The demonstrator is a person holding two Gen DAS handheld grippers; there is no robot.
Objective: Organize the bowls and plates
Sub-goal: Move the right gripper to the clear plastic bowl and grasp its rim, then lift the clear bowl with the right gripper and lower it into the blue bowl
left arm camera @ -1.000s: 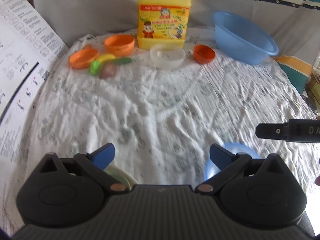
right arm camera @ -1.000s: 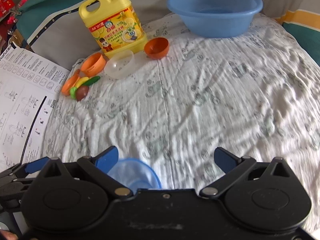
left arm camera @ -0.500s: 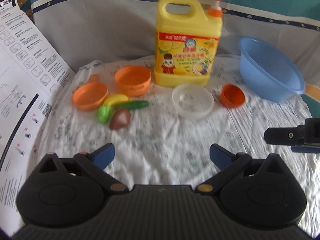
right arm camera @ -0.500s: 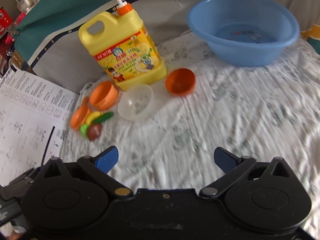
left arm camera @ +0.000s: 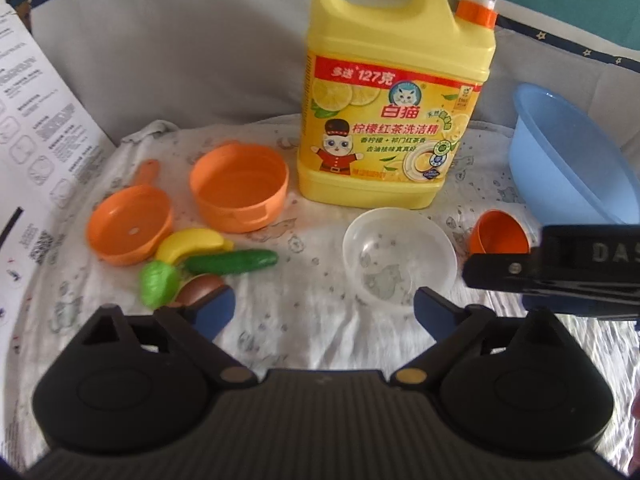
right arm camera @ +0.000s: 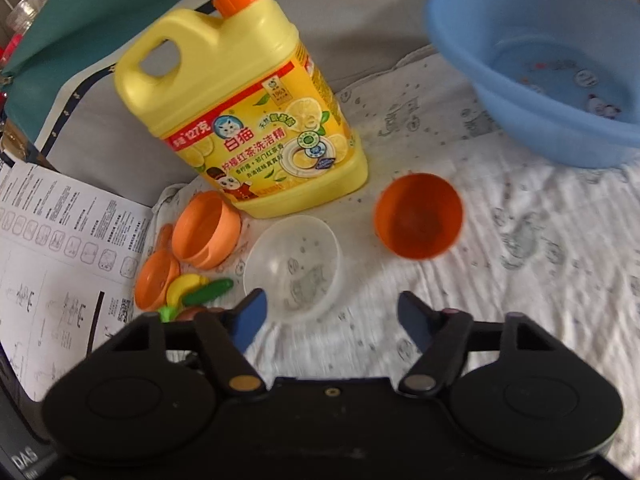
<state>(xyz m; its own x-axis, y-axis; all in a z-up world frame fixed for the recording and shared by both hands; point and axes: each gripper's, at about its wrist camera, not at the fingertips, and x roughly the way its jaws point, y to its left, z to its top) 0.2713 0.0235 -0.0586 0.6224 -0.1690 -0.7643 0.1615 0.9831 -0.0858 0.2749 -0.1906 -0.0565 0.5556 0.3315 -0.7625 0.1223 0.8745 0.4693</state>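
Note:
A clear plastic bowl [left arm camera: 399,254] [right arm camera: 294,267] sits on the white cloth, just ahead of both grippers. A small orange bowl [left arm camera: 498,236] [right arm camera: 418,216] lies tilted to its right. An orange pot [left arm camera: 239,186] [right arm camera: 206,234] and an orange pan [left arm camera: 129,225] [right arm camera: 156,283] stand at the left. My left gripper [left arm camera: 322,307] is open and empty, short of the clear bowl. My right gripper [right arm camera: 331,314] is open and empty, near the clear bowl's front rim; its body shows in the left wrist view [left arm camera: 560,264].
A big yellow detergent jug [left arm camera: 394,92] [right arm camera: 244,128] stands behind the bowls. A blue basin [left arm camera: 572,160] [right arm camera: 544,60] is at the right. Toy banana [left arm camera: 192,242], cucumber [left arm camera: 232,261], a green piece [left arm camera: 158,283] and a brown piece lie by the pan. A printed sheet [right arm camera: 52,264] leans at left.
Both grippers have moved forward across the cloth toward the bowls and jug, which now look much larger. The blue and pale dishes near the fingers a second ago are out of view.

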